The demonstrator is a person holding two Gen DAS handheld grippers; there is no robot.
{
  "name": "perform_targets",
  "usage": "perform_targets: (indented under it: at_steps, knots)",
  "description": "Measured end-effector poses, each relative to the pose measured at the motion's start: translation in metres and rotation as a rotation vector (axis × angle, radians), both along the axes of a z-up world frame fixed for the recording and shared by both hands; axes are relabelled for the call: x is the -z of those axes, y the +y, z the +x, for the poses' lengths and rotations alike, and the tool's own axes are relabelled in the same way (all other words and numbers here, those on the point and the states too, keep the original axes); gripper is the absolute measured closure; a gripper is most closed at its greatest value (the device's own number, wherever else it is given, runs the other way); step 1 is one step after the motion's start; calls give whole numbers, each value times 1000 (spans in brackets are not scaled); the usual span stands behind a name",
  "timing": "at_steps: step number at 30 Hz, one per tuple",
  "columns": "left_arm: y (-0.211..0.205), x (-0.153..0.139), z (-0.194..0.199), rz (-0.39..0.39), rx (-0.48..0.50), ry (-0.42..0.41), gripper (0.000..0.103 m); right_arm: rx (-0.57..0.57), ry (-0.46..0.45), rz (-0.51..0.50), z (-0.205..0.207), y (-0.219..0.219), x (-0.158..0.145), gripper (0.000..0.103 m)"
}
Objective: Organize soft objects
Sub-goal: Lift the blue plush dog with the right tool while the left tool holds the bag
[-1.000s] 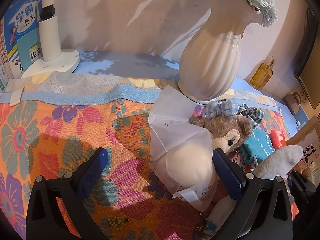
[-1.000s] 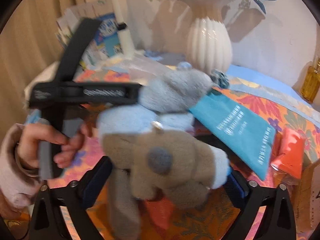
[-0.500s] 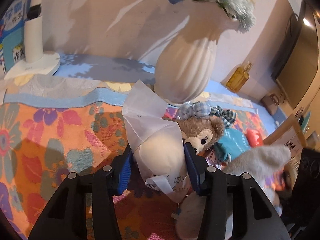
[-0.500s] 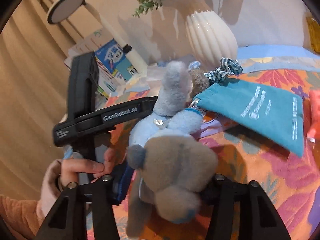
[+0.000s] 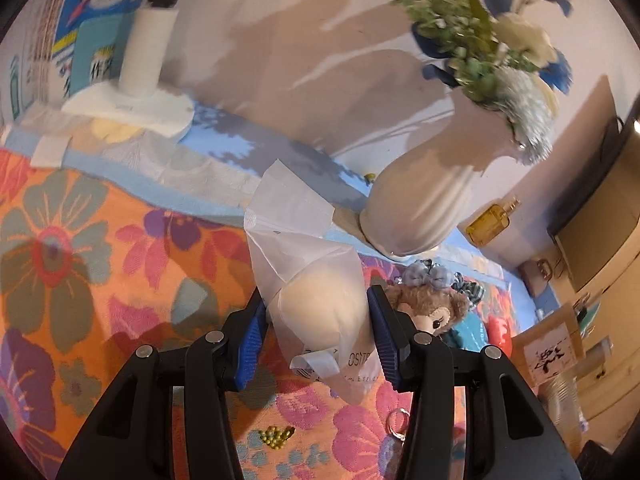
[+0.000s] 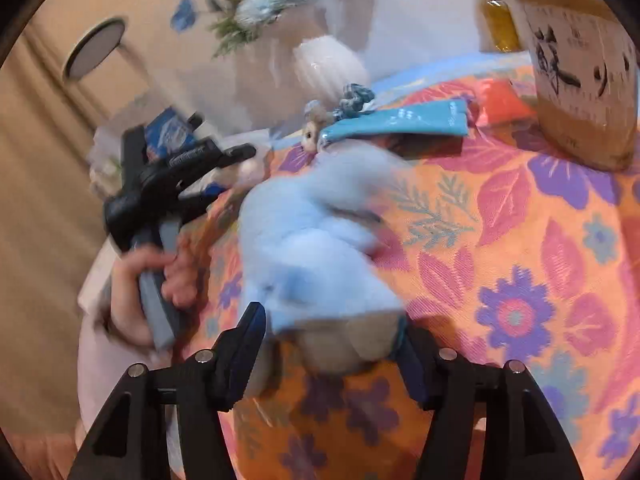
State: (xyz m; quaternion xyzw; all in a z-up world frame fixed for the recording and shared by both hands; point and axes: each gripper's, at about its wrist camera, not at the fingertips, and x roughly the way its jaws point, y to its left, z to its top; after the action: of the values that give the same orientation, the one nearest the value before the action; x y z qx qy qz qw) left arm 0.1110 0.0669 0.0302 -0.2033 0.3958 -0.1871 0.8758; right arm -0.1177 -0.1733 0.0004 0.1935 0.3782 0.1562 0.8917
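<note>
Now, left gripper (image 5: pixel 318 336): clamps cream soft ball in translucent plastic bag (image 5: pixel 320 304).
Beside it: brown bear plush with blue bow (image 5: pixel 430 306), white ribbed vase (image 5: pixel 420 208).
Right gripper (image 6: pixel 332 344): grips blurred pale-blue and grey plush (image 6: pixel 316 240).
Right view only: teal pouch (image 6: pixel 396 124), cardboard box (image 6: pixel 580 76).

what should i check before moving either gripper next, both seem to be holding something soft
1. Left gripper shut on the cream soft object in a translucent plastic bag: ok, both blue pads press its sides.
2. Bag lifted off the orange floral cloth: cannot tell.
3. Brown teddy bear with a blue checked bow free of the left gripper: cannot tell, it lies right beside the right-hand finger.
4. Right gripper shut on the light blue and tan plush toy: ok, though blurred.
5. Path to the brown cardboard box: cannot tell; the teal fabric pouch lies nearby.
</note>
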Motion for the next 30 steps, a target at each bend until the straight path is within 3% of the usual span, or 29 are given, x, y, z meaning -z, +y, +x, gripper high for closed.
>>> perform_targets:
  at_steps: [1,2,5,9,12,13,15,28,29,30]
  knots:
    - [0,1,0,-13,3,9,57,5,3,-57,-1,2,-4,6]
    - [1,1,0,-21,6,14,57,36,16,-200,-1,6,-12,0]
    - [-2,-1,-1,-10,9,2,57,5,3,-411,2,17,-22,0]
    - [-3,-7,-5,8,18,-30,57,-100,47,-490,28,30,-11,0]
    - [-2,-7,-6,3,21,-33,57,-86,115,-453,54,29,8,0]
    - [-2,-7,-6,-3,24,-30,57,-63,60,-474,56,31,9,0]
    - [-1,-7,-6,-11,29,-27,57,-56,36,-485,61,38,10,0]
    - [-1,-2,-3,-17,31,5,57,-14,31,-471,65,48,8,0]
    - [-2,-1,-3,-16,33,9,57,-7,30,-461,65,47,7,1]
    - [-2,-2,-3,-14,33,9,57,12,26,-441,64,45,6,10]
